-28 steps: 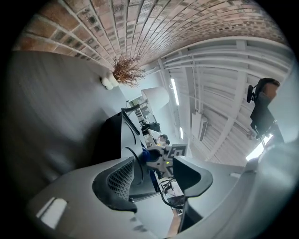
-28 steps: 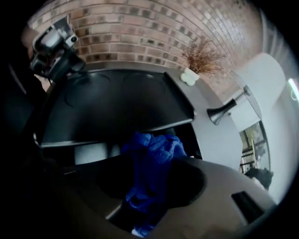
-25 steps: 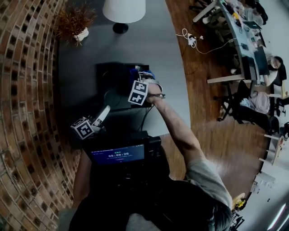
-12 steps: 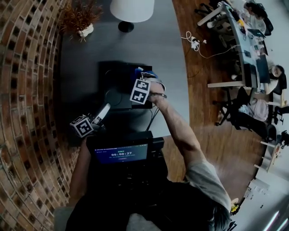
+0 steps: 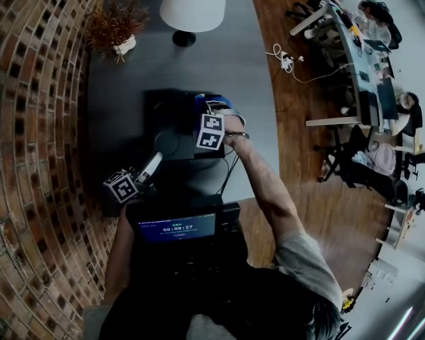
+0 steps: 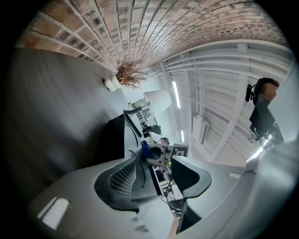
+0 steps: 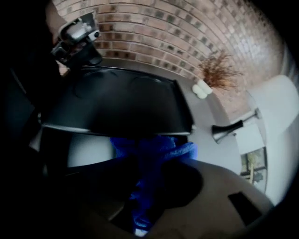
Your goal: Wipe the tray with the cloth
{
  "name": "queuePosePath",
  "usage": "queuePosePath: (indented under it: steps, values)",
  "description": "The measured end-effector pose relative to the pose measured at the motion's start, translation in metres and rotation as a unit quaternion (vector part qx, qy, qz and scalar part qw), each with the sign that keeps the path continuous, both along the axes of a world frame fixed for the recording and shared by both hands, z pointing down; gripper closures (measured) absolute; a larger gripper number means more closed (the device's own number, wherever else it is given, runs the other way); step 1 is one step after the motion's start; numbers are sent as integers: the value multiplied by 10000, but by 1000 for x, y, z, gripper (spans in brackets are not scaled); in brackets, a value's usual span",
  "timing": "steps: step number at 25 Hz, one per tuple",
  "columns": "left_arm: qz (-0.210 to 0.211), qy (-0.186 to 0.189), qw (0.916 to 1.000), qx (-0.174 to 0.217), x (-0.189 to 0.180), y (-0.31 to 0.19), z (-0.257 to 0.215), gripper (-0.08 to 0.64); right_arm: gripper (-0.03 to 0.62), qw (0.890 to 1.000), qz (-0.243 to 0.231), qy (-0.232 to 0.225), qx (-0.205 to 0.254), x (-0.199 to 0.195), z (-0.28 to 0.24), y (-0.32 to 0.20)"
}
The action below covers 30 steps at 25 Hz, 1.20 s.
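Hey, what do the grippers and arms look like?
The left gripper and right gripper have moulded jaws, grey with a ribbed pad on the left; each bears a white marker cube with black squares. One grey short sleeve shows. Both jaws have just been closing, blue cloth between the right's, nothing visible between the left's.

Setting was an open-plan office. Noted: long cluttered desks (image 5: 358,66), swivel chairs (image 5: 364,171), wooden floor (image 5: 312,199) with trailing cables (image 5: 287,61), brick wall (image 5: 36,133), white-shaded lamp (image 5: 192,13), potted dried plant (image 5: 118,32).
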<state>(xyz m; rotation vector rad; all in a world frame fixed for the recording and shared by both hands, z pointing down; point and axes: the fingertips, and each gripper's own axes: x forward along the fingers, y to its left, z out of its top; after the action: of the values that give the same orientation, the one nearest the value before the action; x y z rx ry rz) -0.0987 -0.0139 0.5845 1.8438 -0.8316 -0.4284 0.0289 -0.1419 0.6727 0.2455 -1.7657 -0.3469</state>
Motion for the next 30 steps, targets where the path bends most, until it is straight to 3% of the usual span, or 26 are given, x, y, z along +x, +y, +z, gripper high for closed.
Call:
queuePosePath:
  steps: [2,3,5,8,9,12,14,17,21,22,23,25,26,27,28,30]
  values:
    - [-22,-2,10000,16,1,-1,-2,322,451,9979,536,-152,322,1,-4,-25]
    - [-24,-16,10000,28,2,-3,-3,322,452,9976,571,-138,356,-2,-2,-28]
    - [-7,-55,10000,28,3,-4,-4,322,453,9998,23,75,188,-9,5,-14]
    - [12,-63,10000,-28,4,-2,-1,322,453,9902,-1136,276,-770,-3,7,32]
    - [8,-64,10000,-20,4,-2,0,322,453,9890,-1202,263,-822,1,4,33]
    - [-17,-85,10000,-22,4,-2,-1,322,453,9969,-723,246,-185,0,4,2]
    - [-18,-98,9999,-26,4,-3,-1,322,453,9941,-966,440,-201,-4,10,13]
    - [-11,-104,9999,-3,2,-2,1,322,453,9755,-1932,814,-667,0,13,65]
    - [-51,-100,9999,45,-2,-1,4,322,456,9142,-3556,1221,-1515,19,11,144]
    - [-55,-109,9999,40,-1,-2,4,322,456,9084,-3681,1263,-1531,22,10,145]
    - [-50,-128,9999,35,0,-2,4,322,456,9135,-3612,1226,-1414,19,8,137]
    - [-2,-165,9998,60,0,-1,7,322,456,9373,-3155,1054,-1042,9,5,108]
    - [19,-175,9998,86,0,-1,8,322,456,9439,-2996,1005,-956,7,6,102]
    - [19,-182,9998,103,0,-1,8,322,456,9437,-2993,1001,-993,7,8,106]
    - [7,-185,9998,103,0,-1,7,322,456,9368,-3149,1057,-1101,10,10,117]
    - [-6,-192,9998,100,-1,-1,8,322,456,9086,-3699,1438,-1300,25,13,140]
